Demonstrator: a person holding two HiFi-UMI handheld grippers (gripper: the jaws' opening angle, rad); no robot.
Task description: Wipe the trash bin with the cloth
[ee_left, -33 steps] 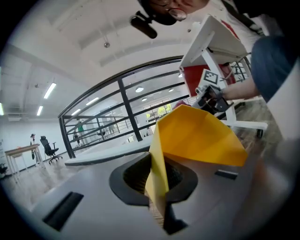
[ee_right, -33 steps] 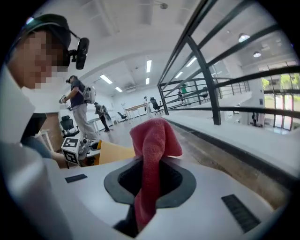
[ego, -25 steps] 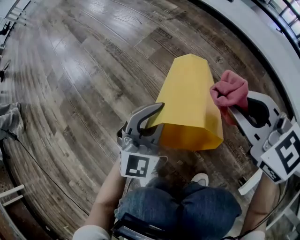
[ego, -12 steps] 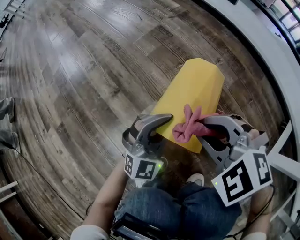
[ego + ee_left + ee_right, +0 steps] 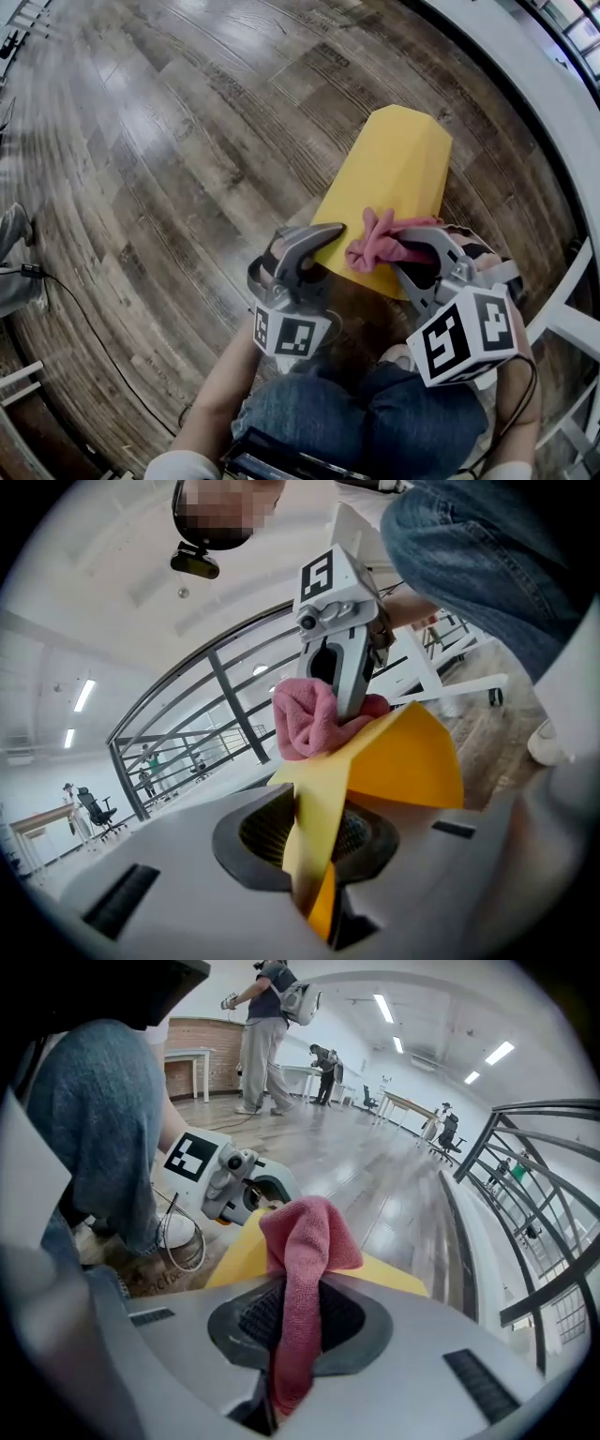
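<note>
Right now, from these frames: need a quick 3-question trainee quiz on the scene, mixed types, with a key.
1. True or false: the cloth lies on the floor.
2. Short answer: what does the right gripper hold?
3. Which one clamps the rim of the bin? A) left gripper B) right gripper C) neither

Key
1. False: it is pinched in the right gripper's jaws and rests against the bin near its rim.
2. The cloth.
3. A: the bin's wall sits between the left gripper's jaws, which have just been opening slightly.
</note>
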